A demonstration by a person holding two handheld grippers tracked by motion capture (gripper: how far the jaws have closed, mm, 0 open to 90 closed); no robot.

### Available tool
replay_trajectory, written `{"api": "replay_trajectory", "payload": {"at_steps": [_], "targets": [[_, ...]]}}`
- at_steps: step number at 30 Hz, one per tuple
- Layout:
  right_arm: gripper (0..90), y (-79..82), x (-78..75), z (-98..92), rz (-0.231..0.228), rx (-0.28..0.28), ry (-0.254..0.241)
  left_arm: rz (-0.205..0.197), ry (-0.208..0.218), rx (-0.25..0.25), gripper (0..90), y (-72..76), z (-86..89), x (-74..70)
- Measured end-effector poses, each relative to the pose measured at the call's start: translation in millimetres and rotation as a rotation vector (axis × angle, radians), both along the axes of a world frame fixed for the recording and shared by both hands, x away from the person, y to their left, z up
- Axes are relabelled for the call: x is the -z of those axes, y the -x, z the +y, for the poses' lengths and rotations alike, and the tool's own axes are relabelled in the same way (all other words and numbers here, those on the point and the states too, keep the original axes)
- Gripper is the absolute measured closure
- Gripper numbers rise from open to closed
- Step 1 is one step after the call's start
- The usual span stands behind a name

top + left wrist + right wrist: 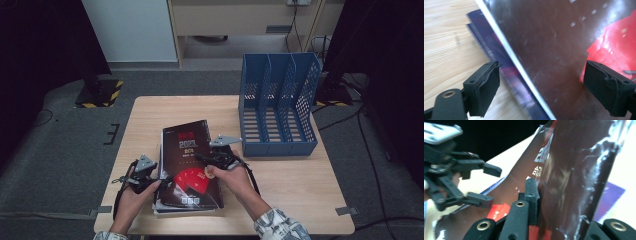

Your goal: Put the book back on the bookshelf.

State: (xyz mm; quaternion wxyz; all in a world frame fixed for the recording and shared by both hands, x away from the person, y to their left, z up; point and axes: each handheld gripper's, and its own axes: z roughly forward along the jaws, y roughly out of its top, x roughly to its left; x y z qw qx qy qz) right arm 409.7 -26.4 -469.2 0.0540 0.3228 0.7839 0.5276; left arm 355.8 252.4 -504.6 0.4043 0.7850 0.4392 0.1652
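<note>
A dark glossy magazine with red shapes on its cover tops a small stack on the wooden table. My right gripper is shut on its right edge; in the right gripper view a pad presses the cover, which rises tilted off the stack. My left gripper is at the magazine's left edge. Its jaws stand open in the left gripper view, with the cover's white-edged side between them and neither pad touching it. The left gripper also appears in the right gripper view.
A blue three-slot file rack stands at the table's far right, empty. Purple magazines lie under the lifted one. Bare wood lies left of the stack. Cables run over the grey floor around the table.
</note>
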Motion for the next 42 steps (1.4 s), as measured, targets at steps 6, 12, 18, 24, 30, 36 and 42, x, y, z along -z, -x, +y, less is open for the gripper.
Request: {"api": "replay_trajectory", "payload": {"at_steps": [6,12,18,24,30,36,42], "targets": [[84.0,10.8,-5.5,-20.1,-0.071,0.018,-0.081,-0.006,0.014,0.021,13.3,-0.5,-6.6,-2.6],[85.3,19.9,-17.5,-24.6,-0.152,-0.015,-0.114,-0.031,0.011,0.059,13.4,3.2,-10.7,-6.1],[85.6,23.8,-21.8,-20.4,-0.19,-0.037,-0.107,0.017,0.03,0.099,14.3,2.3,-12.2,-1.5],[85.8,21.7,-22.9,-21.2,-0.194,-0.032,-0.117,0.03,0.035,0.116,15.1,1.1,-13.3,0.4],[86.0,19.3,-25.0,-21.3,-0.206,-0.039,-0.129,0.038,0.057,0.13,18.0,-0.7,-11.4,0.8],[86.2,11.6,-27.2,-16.5,-0.221,-0.049,-0.138,0.056,0.093,0.143,25.9,-8.9,-8.6,0.7],[86.3,0.8,-31.7,-11.1,-0.241,-0.061,-0.107,0.087,0.111,0.119,44.4,-22.1,-1.3,-2.0]]}}
